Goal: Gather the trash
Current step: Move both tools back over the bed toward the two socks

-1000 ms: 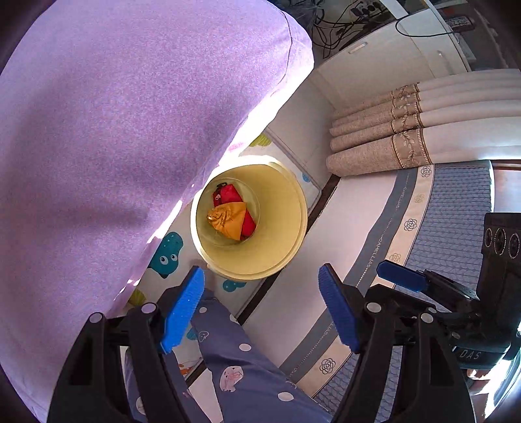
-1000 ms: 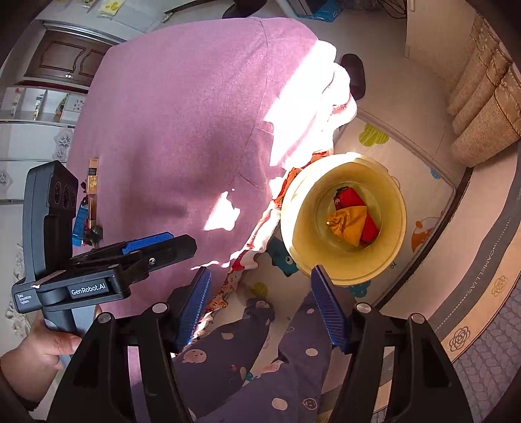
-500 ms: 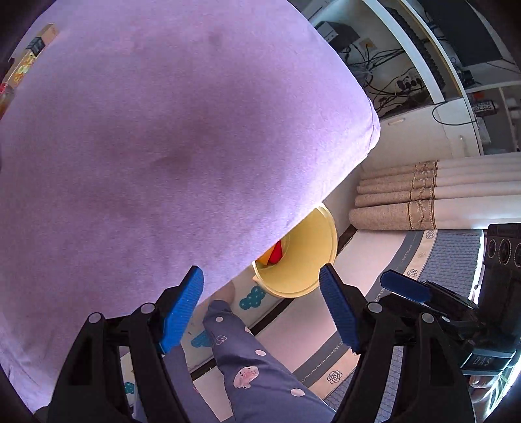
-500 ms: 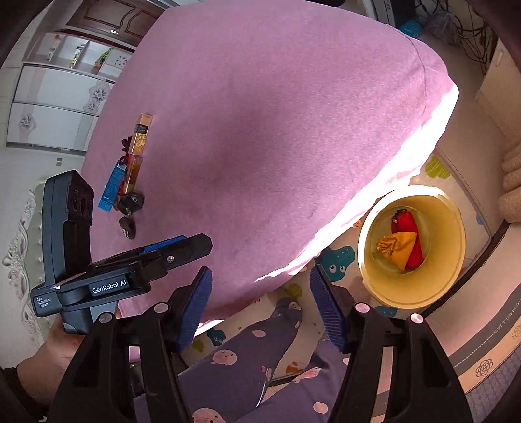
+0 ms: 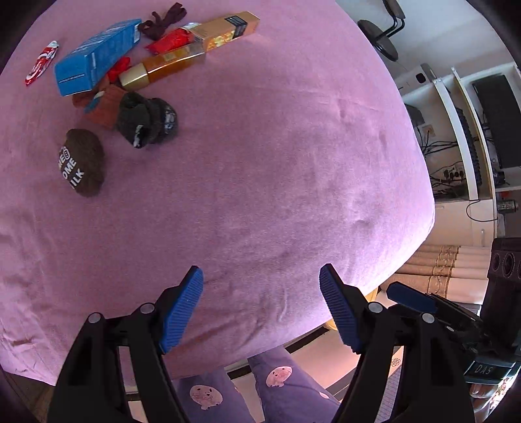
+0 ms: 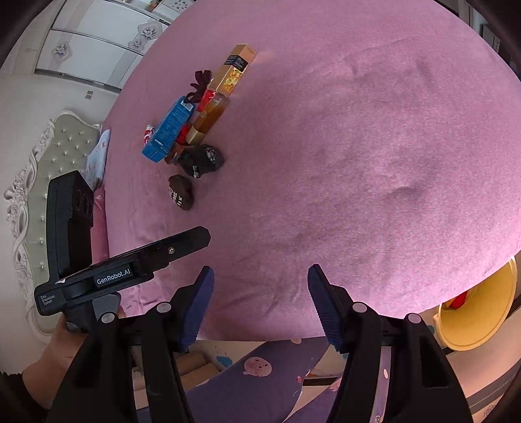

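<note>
A pile of items lies on the pink bed [image 5: 276,146]: a blue carton [image 5: 94,58], a gold box [image 5: 224,31], an amber bottle [image 5: 162,66], red wrappers [image 5: 169,40], a small red-white wrapper [image 5: 40,63], a dark sock ball [image 5: 146,120] and a brown sock ball [image 5: 83,162]. The pile also shows in the right wrist view [image 6: 192,130]. My left gripper [image 5: 260,309] is open and empty over the bed's near edge. My right gripper [image 6: 259,302] is open and empty. The yellow bin [image 6: 478,312] holds red trash, at the bed's right corner.
The person's purple patterned pyjama legs [image 5: 228,390] are below the grippers. A padded headboard [image 6: 39,182] stands at the left. Shelves with cables [image 5: 462,156] and rolled curtains [image 5: 443,270] are right of the bed. The left device [image 6: 97,247] shows in the right view.
Both grippers have swung up from the yellow bin on the floor to face the bed top. The pile of items has come into view; the bin has slid to the edge.
</note>
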Demonstrator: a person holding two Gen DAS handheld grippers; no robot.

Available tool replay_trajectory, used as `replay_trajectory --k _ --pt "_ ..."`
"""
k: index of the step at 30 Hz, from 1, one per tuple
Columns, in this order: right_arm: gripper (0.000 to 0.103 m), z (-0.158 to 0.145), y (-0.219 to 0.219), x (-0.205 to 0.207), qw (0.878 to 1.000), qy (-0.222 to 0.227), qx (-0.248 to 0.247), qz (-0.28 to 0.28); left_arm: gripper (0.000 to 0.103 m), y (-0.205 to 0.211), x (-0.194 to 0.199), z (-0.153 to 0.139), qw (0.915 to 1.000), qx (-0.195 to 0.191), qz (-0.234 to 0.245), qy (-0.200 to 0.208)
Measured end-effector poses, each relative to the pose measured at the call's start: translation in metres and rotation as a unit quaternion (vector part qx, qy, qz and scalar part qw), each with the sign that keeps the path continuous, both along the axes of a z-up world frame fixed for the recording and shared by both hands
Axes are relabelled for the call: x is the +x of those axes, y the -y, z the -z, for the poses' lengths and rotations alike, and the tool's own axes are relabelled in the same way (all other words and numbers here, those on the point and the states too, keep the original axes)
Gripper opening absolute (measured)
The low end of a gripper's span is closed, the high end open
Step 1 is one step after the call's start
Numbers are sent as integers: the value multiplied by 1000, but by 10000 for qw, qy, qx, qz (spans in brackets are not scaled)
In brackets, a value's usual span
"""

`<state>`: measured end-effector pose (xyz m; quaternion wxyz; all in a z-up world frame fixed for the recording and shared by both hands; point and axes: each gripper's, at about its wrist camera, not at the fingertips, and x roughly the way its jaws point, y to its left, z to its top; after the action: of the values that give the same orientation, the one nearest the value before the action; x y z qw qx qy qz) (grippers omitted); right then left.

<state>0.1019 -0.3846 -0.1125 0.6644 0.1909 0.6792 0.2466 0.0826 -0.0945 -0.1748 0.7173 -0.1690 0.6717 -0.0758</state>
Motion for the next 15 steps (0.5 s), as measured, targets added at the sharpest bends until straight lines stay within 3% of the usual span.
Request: replay_trajectory --k 8,15 --pt "59 0 -83 22 9991 62 89 -410 74 -79 3 6 9983 70 -582 -15" --pt "59 11 -132 53 9956 75 -71 -926 76 -128 10 27 9914 71 -1296 -166"
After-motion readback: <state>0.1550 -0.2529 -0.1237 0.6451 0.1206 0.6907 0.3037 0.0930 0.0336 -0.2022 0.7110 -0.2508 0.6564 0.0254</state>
